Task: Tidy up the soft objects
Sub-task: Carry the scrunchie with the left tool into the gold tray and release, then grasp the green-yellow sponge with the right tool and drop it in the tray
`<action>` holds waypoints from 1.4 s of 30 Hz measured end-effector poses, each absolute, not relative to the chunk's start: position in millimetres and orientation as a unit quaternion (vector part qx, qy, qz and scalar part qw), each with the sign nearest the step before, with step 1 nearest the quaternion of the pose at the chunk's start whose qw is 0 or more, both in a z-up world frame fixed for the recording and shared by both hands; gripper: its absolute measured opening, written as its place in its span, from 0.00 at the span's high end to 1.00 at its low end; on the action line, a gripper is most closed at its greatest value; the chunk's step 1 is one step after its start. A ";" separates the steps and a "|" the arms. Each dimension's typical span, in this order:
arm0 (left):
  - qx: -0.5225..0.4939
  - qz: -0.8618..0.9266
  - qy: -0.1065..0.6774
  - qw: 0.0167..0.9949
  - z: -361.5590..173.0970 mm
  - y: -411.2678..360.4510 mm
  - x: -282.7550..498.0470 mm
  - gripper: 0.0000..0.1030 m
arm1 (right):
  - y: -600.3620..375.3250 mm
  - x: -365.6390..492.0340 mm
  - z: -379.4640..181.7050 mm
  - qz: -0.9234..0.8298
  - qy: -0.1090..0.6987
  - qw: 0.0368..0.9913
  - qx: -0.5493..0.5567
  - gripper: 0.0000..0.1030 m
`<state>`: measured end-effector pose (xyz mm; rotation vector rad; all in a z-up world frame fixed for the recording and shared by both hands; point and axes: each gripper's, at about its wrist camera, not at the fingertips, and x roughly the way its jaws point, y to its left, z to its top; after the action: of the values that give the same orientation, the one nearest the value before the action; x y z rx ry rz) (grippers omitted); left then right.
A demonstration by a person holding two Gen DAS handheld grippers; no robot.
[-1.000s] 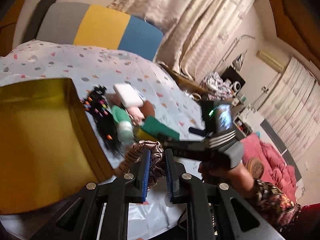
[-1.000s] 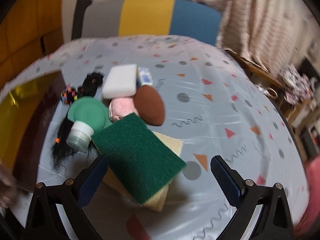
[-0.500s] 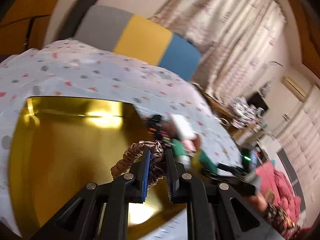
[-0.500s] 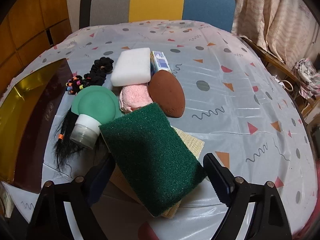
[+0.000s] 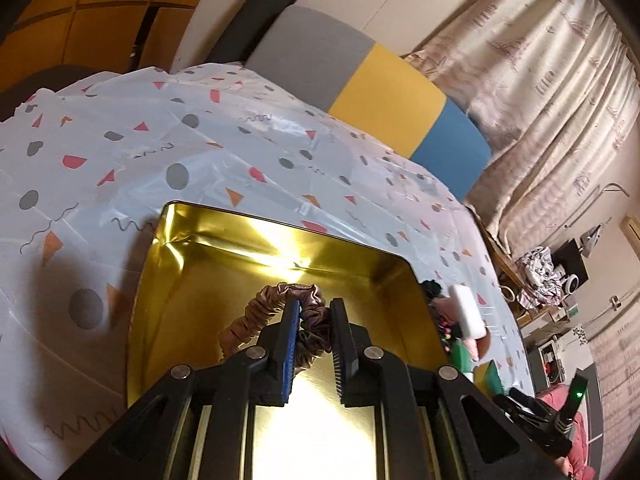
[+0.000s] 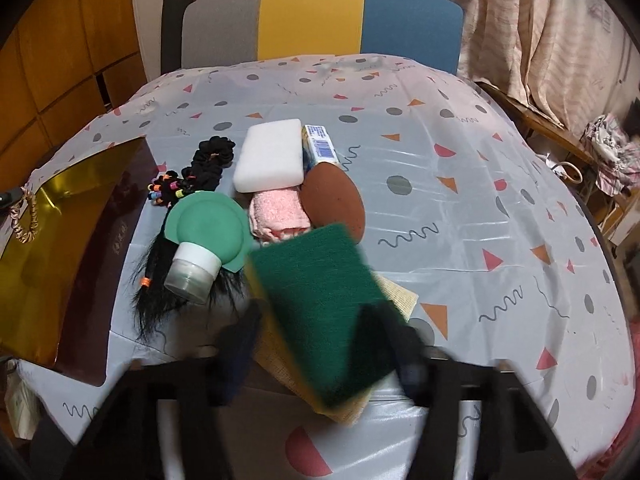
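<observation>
While the left hand-held gripper (image 5: 313,334) is clenching the brown satin scrunchie (image 5: 280,306) just above the gold tin (image 5: 168,280), nothing is lying inside that tin yet, so the sorting is looking barely begun. Everything else is waiting on the desk (image 6: 460,200) right of the tin: green scouring pad (image 6: 320,316) nearest the cam, w/ green-capped bottle (image 6: 204,240), black hair bands (image 6: 208,164), white sponge (image 6: 270,156), pink cloth (image 6: 278,214) & brown puff (image 6: 334,200) beyond it. Right hand-held gripper (image 6: 320,356) is blurring badly, fingers straddling the pad; can't tell whether it's gripping or slack.
</observation>
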<state>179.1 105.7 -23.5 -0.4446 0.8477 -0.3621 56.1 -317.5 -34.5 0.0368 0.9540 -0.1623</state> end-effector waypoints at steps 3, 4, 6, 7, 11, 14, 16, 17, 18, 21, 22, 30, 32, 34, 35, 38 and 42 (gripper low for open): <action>-0.212 -0.163 0.418 0.868 -27.6 106.8 187.5 0.85 | -325.9 55.7 -31.9 -0.084 0.448 0.890 0.027 0.02; -0.210 -0.160 0.421 0.868 -27.9 105.9 190.2 0.84 | -328.9 58.5 -32.8 -0.082 0.454 0.887 0.028 0.02; -0.204 -0.152 0.425 0.869 -27.2 104.3 195.8 0.70 | -331.7 64.0 -36.8 -0.073 0.469 0.880 0.027 0.02; -0.200 -0.146 0.425 0.870 -26.3 104.2 197.9 0.65 | -332.2 67.6 -41.2 -0.069 0.481 0.874 0.023 0.02; -0.205 -0.119 0.430 0.871 -21.3 112.3 203.3 0.56 | -328.1 75.6 -54.4 -0.059 0.503 0.862 0.005 0.02; -0.226 -0.111 0.416 0.874 -15.7 123.1 189.4 0.56 | -320.8 76.5 -60.8 -0.056 0.507 0.860 -0.018 0.04; -0.219 -0.098 0.404 0.883 -12.0 124.1 175.2 0.55 | -317.9 77.5 -64.9 -0.060 0.512 0.856 -0.031 0.18; -0.212 -0.091 0.402 0.886 -11.1 122.7 168.7 0.54 | -317.8 78.3 -68.0 -0.061 0.519 0.852 -0.032 0.19; -0.205 -0.086 0.402 0.888 -10.3 120.5 163.5 0.54 | -318.1 78.1 -69.5 -0.061 0.522 0.851 -0.029 0.19; -0.180 -0.093 0.409 0.890 -13.0 106.0 147.2 0.54 | -322.6 75.2 -66.8 -0.062 0.514 0.855 -0.005 0.20; -0.170 -0.103 0.414 0.888 -14.7 98.2 141.7 0.54 | -323.4 74.1 -65.7 -0.064 0.512 0.856 0.001 0.21; -0.111 -0.173 0.416 0.886 -15.7 45.5 102.8 0.54 | -335.8 57.1 -48.0 -0.083 0.489 0.866 0.064 0.23; -0.100 -0.181 0.412 0.888 -14.5 39.4 92.3 0.54 | -333.0 49.8 -34.3 -0.079 0.471 0.875 0.075 0.23; -0.095 -0.185 0.407 0.889 -13.2 37.6 84.9 0.54 | -323.9 45.0 -20.5 -0.069 0.456 0.884 0.074 0.23; -0.095 -0.185 0.406 0.890 -13.3 37.3 80.6 0.54 | -316.6 43.9 -12.1 -0.060 0.447 0.889 0.072 0.23; -0.106 -0.181 0.407 0.889 -13.8 39.3 75.8 0.54 | -290.2 49.1 7.4 -0.025 0.430 0.900 0.068 0.23; -0.113 -0.161 0.417 0.887 -16.3 44.7 74.4 0.54 | -248.2 66.4 19.4 0.026 0.426 0.901 0.071 0.23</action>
<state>74.4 44.7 -16.3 -0.2352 0.8668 -0.3356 66.4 -248.2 19.4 0.1465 0.8818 0.0531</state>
